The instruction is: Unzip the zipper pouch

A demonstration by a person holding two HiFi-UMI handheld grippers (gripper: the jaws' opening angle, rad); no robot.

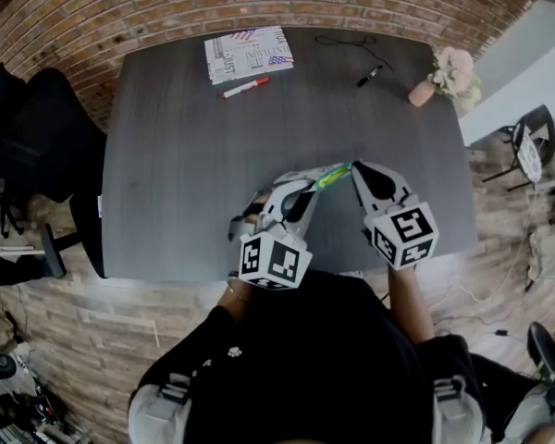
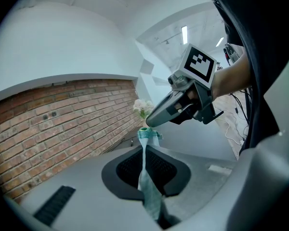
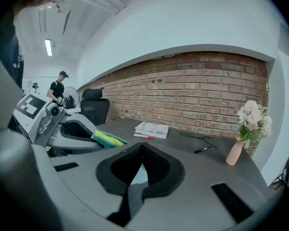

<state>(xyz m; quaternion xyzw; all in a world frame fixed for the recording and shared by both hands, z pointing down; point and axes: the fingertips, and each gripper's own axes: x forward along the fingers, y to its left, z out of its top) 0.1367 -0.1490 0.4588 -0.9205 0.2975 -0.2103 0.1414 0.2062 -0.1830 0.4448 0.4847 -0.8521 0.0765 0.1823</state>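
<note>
I hold the zipper pouch (image 1: pixel 331 176), green and yellow with a teal edge, just above the near part of the dark table (image 1: pixel 185 174), stretched between both grippers. My left gripper (image 1: pixel 307 192) is shut on its near end; in the left gripper view the teal fabric (image 2: pixel 144 167) runs edge-on between the closed jaws. My right gripper (image 1: pixel 355 167) is shut at the pouch's far end (image 2: pixel 147 134). A pale bit shows between its jaws (image 3: pixel 138 174); whether that is the zipper pull I cannot tell. In the right gripper view the pouch (image 3: pixel 108 138) sticks out of the left gripper (image 3: pixel 89 134).
At the table's far edge lie a printed booklet (image 1: pixel 248 54), a red marker (image 1: pixel 245 88), a black pen (image 1: pixel 369 77) and a thin cable (image 1: pixel 342 40). A pink vase of flowers (image 1: pixel 444 77) stands at the far right corner. A black office chair (image 1: pixel 37 128) is at the left.
</note>
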